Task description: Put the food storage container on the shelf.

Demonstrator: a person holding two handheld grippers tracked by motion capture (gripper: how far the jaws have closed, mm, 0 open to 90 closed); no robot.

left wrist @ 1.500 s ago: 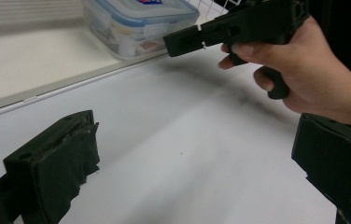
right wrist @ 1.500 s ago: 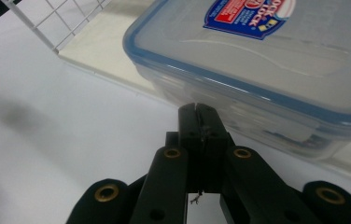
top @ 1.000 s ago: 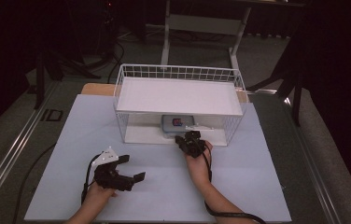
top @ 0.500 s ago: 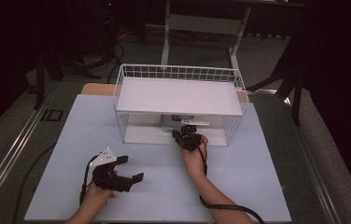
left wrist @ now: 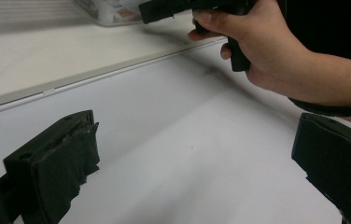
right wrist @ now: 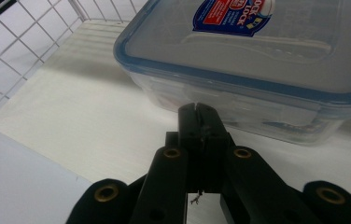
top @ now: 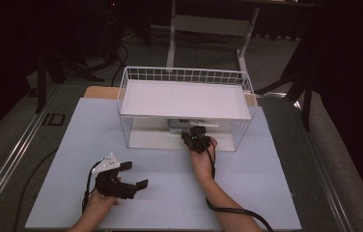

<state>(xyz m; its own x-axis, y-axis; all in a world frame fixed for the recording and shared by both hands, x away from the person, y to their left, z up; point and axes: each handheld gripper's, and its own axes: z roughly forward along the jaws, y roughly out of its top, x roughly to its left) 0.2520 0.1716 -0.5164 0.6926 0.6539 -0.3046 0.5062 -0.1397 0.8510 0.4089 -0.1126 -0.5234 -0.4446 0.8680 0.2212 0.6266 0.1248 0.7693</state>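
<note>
A clear plastic container with a blue-rimmed lid and a label sits on the bottom board of a white wire rack, under the rack's upper shelf. My right gripper is shut with nothing between its jaws. Its tips point at the container's near side wall, and I cannot tell whether they touch it. From above, the right gripper reaches into the rack's open front toward the container. My left gripper rests open on the white table mat, well left of the rack, holding nothing.
The rack's wire walls close in the left side beside the container. The white mat spreads in front of the rack. Dark floor, cables and a table frame lie beyond the table.
My right gripper has edged forward into the rack's front opening, closer to the container. The left gripper has stayed where it was.
</note>
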